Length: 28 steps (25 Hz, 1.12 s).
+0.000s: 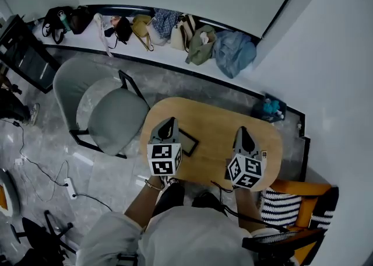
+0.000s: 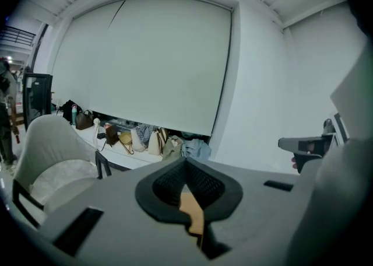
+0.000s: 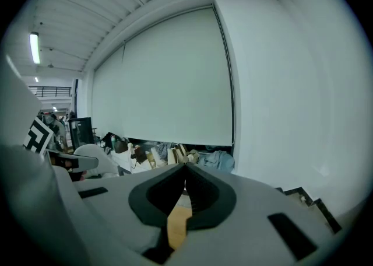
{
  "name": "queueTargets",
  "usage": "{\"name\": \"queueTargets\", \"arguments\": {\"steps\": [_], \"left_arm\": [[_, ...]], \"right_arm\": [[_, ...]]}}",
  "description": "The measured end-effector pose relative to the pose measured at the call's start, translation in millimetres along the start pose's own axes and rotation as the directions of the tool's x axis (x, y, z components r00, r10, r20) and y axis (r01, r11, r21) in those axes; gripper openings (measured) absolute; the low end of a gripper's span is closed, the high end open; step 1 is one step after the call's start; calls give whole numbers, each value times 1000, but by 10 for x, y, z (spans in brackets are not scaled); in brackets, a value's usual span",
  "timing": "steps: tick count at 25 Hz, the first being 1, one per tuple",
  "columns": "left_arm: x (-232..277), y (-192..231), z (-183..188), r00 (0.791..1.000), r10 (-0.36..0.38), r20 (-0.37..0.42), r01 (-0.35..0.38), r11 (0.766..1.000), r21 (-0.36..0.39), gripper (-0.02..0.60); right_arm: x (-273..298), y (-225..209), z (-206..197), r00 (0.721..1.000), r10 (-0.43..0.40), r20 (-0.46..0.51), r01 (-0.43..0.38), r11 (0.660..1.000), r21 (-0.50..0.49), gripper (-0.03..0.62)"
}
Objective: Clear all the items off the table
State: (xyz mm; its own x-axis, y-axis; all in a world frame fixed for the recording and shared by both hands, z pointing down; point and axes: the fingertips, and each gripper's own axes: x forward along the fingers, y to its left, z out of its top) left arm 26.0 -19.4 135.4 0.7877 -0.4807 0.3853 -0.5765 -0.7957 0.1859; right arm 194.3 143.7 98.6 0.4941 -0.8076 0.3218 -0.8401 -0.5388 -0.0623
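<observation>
A flat black rectangular item (image 1: 188, 142) lies on the oval wooden table (image 1: 215, 122), near its left half. My left gripper (image 1: 169, 122) hovers over the table's left edge, right beside that item and covering its near-left corner. It is shut with nothing in it. My right gripper (image 1: 242, 132) hangs over the table's right half, also shut and empty. In the left gripper view the jaws (image 2: 186, 163) meet with only a sliver of tabletop below. The right gripper view shows its gripper (image 3: 186, 168) closed the same way.
A grey chair (image 1: 111, 113) stands left of the table. An orange chair with a striped cushion (image 1: 288, 203) is at the lower right. Several bags and clothes (image 1: 175, 28) line the ledge by the far wall. Cables and a power strip (image 1: 69, 188) lie on the floor.
</observation>
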Motion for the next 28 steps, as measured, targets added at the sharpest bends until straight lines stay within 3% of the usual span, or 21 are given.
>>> {"name": "queueTargets", "arguments": {"steps": [5, 11, 15, 22, 28], "left_arm": [[172, 26, -215, 998, 53, -39, -53, 999, -7, 0], [213, 44, -575, 990, 117, -82, -121, 991, -53, 0], [332, 145, -906, 984, 151, -92, -158, 985, -70, 0], [701, 325, -1969, 959, 194, -206, -215, 973, -84, 0], [705, 439, -2951, 914, 255, -316, -313, 939, -147, 0]], "right_arm": [[397, -107, -301, 996, 49, -75, -48, 999, 12, 25], [668, -106, -497, 986, 127, -104, -130, 991, -22, 25], [832, -105, -838, 979, 162, -126, -167, 985, -31, 25], [1149, -71, -1886, 952, 206, -226, -208, 978, 13, 25], [1138, 68, -2834, 902, 257, -346, -263, 964, 31, 25]]}}
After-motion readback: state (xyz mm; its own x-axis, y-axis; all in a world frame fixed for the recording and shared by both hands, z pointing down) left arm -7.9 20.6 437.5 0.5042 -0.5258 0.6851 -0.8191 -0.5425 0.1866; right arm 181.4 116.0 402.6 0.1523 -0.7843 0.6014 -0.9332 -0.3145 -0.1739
